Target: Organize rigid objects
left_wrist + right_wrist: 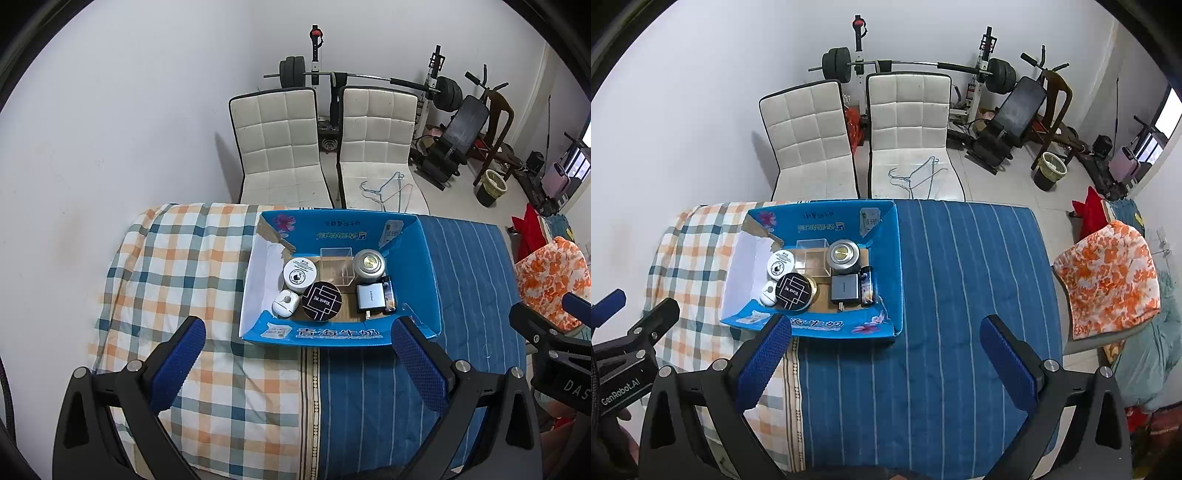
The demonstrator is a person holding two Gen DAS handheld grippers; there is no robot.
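A blue cardboard box (421, 266) lies open-topped, one flap torn; inside, a white round tin (300, 275) beside a clear acrylic box (337, 266); a silver round tin (368, 266) at right; a black-lidded tin (322, 300); a small white device (285, 303); a grey charger (370, 298); what may be a dark bottle (388, 295) lying flat.

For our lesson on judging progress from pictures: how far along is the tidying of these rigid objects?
Done, apparently: the blue box holds a white jar, clear container, silver tin, black round tin, small white device, grey charger and a dark item. In hand: nothing; the left gripper and right gripper are open and empty. Left: no loose objects show on the cloth-covered table.
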